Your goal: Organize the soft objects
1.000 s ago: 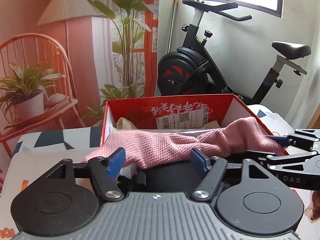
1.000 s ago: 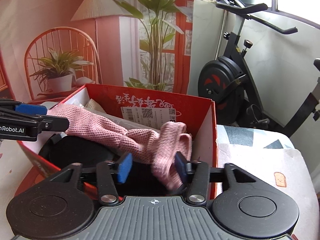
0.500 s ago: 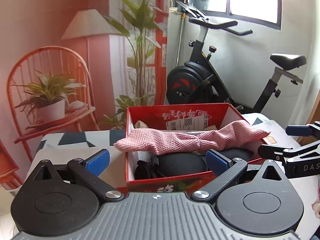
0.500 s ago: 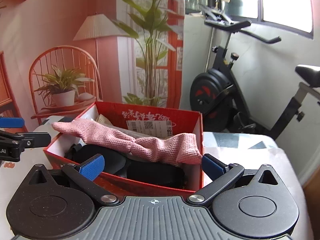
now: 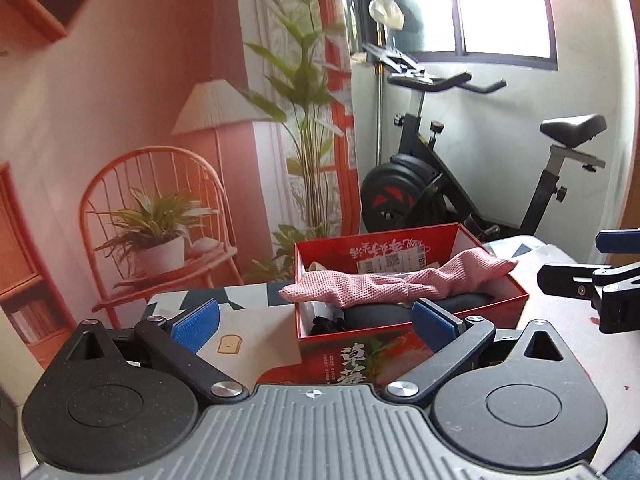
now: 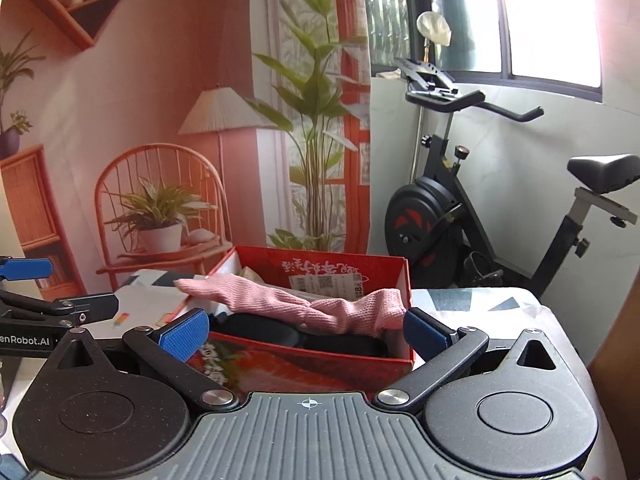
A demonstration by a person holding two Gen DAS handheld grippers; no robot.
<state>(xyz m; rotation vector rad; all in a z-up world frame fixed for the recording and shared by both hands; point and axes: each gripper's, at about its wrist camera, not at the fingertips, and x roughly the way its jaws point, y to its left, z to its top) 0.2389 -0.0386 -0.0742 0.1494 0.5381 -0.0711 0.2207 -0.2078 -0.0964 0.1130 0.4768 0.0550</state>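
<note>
Both left gripper [image 5: 314, 322] and right gripper [image 6: 306, 330] spread wide and empty, pink cloth [image 5: 394, 282] draped across red box [image 5: 404, 336], ends overhanging both side rims, likely to slide out onto table [image 5: 248, 336] if nudged.

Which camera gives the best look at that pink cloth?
The left wrist view: the pink cloth stretches unobstructed across the red box. In the right wrist view it appears slanted, its right end beside a blue pad.
</note>
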